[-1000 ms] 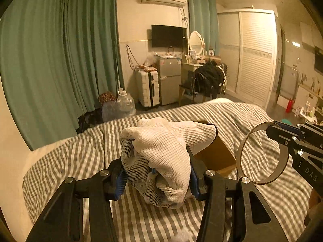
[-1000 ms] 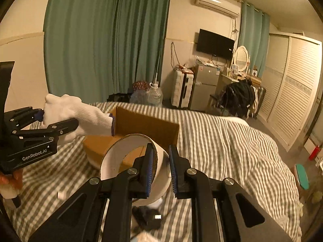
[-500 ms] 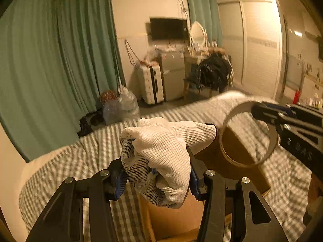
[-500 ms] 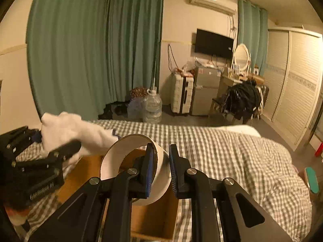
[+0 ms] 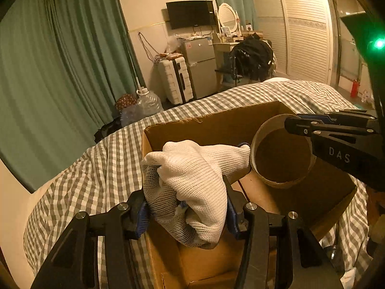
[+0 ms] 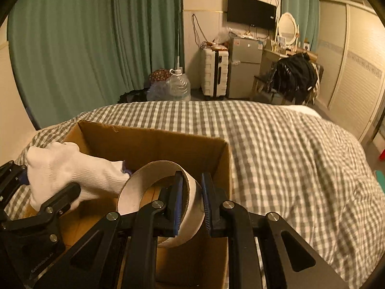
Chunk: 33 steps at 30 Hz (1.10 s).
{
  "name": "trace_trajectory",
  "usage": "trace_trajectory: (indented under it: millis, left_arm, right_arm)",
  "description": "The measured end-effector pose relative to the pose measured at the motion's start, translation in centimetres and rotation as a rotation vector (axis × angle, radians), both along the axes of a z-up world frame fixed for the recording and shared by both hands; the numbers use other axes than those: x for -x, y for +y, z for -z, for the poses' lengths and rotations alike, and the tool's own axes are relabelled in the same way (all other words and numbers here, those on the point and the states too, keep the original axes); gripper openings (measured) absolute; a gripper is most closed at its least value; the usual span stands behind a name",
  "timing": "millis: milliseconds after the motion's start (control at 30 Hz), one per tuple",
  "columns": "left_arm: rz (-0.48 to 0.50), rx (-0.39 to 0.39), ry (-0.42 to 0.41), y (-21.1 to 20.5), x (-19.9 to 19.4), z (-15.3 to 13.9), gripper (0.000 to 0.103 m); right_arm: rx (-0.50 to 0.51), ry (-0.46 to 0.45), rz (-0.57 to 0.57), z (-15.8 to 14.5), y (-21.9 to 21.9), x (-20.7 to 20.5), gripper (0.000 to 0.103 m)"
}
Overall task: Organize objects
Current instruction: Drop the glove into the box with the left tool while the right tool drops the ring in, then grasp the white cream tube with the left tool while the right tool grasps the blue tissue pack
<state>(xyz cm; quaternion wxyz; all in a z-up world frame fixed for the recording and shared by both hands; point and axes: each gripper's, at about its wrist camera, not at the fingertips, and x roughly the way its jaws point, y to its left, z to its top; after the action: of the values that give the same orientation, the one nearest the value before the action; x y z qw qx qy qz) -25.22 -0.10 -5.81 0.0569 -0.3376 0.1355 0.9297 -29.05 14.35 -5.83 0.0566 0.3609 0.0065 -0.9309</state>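
Note:
An open cardboard box (image 5: pixel 211 125) (image 6: pixel 154 139) sits on the checked bed. My left gripper (image 5: pixel 185 207) is shut on a bunched white knit glove (image 5: pixel 192 178), held over the box's left rim; the glove also shows in the right wrist view (image 6: pixel 72 168). My right gripper (image 6: pixel 191 202) is shut on the wall of a white tape ring (image 6: pixel 149 187), held over the box's open top. The ring (image 5: pixel 281 154) and the right gripper's fingers (image 5: pixel 312 125) show at the right of the left wrist view, just right of the glove.
The grey-and-white checked bedcover (image 6: pixel 288 144) spreads around the box. Beyond the bed stand green curtains (image 6: pixel 84 36), a water jug (image 6: pixel 178 86), a white suitcase (image 6: pixel 214 72), a small fridge (image 6: pixel 245 67) and a chair with dark clothes (image 6: pixel 293 77).
Both grippers have moved forward and down over the box, which now fills the lower part of both views. The glove and the tape ring stay held.

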Motion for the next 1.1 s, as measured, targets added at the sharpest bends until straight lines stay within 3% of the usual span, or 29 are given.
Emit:
trace_trajectory:
  millis: [67,100,133,167,200,400,567,733,900,1100]
  left_arm:
    - [0.005,-0.001,0.001,0.0,-0.2,-0.2,0.059]
    - [0.010,-0.003,0.004,0.0,-0.6,-0.4,0.066]
    - [0.009,-0.004,0.014,0.0,-0.9,-0.7,0.073]
    - [0.002,-0.006,0.032,-0.1,-1.3,-1.2,0.086]
    - [-0.001,-0.012,0.047,-0.2,-1.7,-1.6,0.092]
    - [-0.028,-0.094,0.103,-1.7,-4.2,-5.0,0.096]
    - [-0.061,-0.182,0.120,-4.2,-6.8,-7.1,0.099]
    - [-0.103,-0.200,0.138,-6.0,-9.4,-7.9,0.101]
    - [-0.094,-0.154,0.119,-6.0,-11.2,-6.8,0.101]
    - [-0.086,-0.102,0.066,-5.1,-12.8,-3.9,0.101]
  right_arm:
    - [0.018,0.003,-0.002,-0.2,0.0,-0.6,0.019]
    - [0.033,0.014,-0.001,-0.6,0.2,-0.8,0.032]
    - [0.047,0.026,0.000,-1.0,0.3,-1.2,0.054]
    - [0.060,0.045,0.002,-1.5,0.4,-1.6,0.064]
    - [0.069,0.059,0.004,-1.9,0.5,-1.8,0.070]
    - [0.085,0.128,0.010,-5.6,0.6,-4.9,0.070]
    - [0.068,0.154,0.013,-8.8,0.5,-9.2,0.077]
    - [0.023,0.160,0.024,-10.8,0.3,-13.3,0.089]
    - [0.010,0.098,0.045,-9.3,0.5,-16.6,0.090]
    - [0.013,-0.046,0.072,-3.6,1.1,-19.6,0.090]
